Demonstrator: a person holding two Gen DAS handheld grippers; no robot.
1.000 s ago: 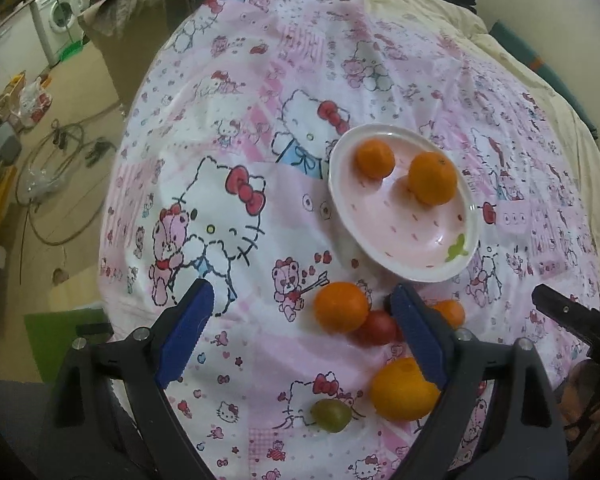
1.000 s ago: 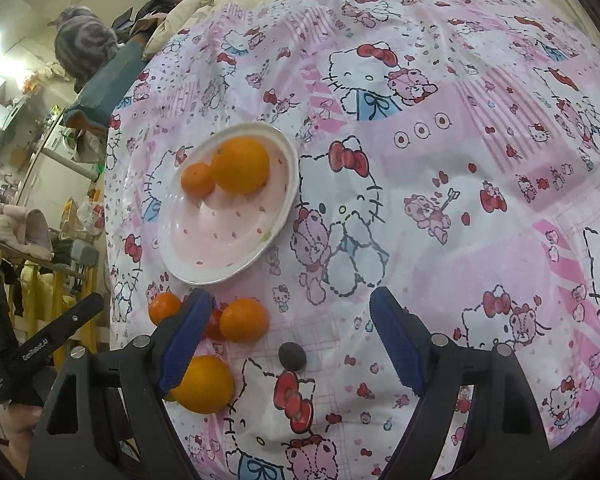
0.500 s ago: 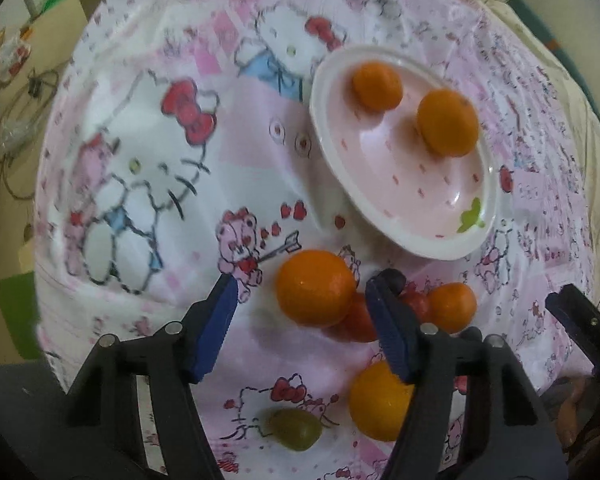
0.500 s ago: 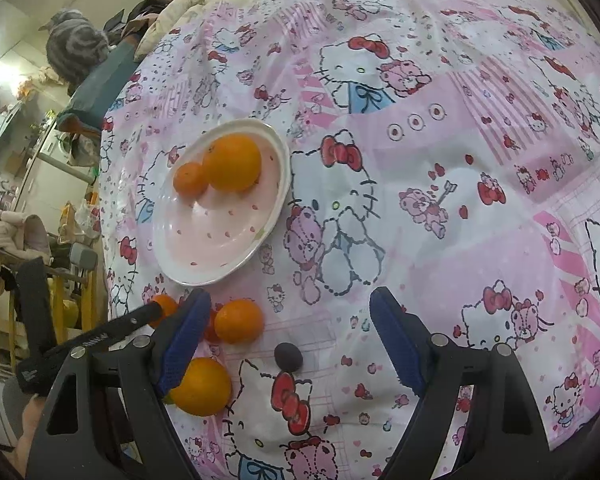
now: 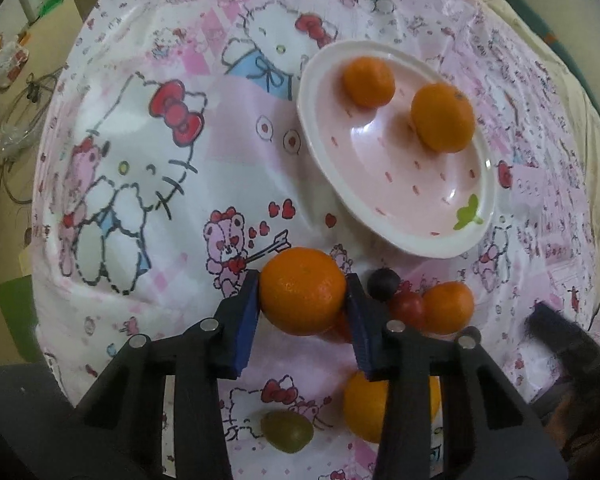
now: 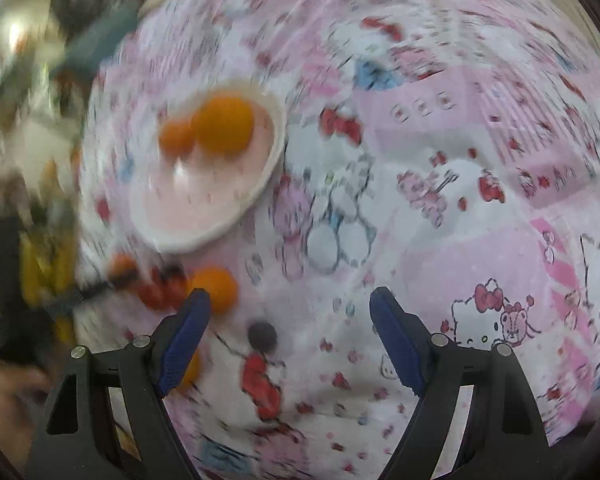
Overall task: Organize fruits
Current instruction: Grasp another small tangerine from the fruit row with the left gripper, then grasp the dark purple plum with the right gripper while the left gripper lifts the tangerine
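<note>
**Left gripper closing on one orange beside the plate**

One pink cartoon-print cloth (image 5: 148, 184) fills both views. On it, upper right of centre in the left wrist view, sits one white-rimmed pink plate (image 5: 400, 184) holding two oranges: the larger plate orange (image 5: 442, 117) to the right, the smaller plate orange (image 5: 369, 81) to its upper left, apart from each other.

Off the plate, in the lower half of that view, lie three more oranges: the gripped orange (image 5: 302, 291), a big orange (image 5: 364, 408) partly hidden behind a finger at lower right, and a small orange (image 5: 449, 307) to the right. Touching the small orange is one red fruit (image 5: 408, 309); another red patch shows behind the gripped orange, too hidden to identify. One dark round fruit (image 5: 383, 283) and one green grape (image 5: 287, 431) complete the count.

The left gripper (image 5: 303, 292) points steeply down; its jaws are closing, blue pads against both sides of the gripped orange.

The right gripper (image 6: 290, 300), in a blurred view, also tilts down, jaws spread wide with nothing between them.
</note>
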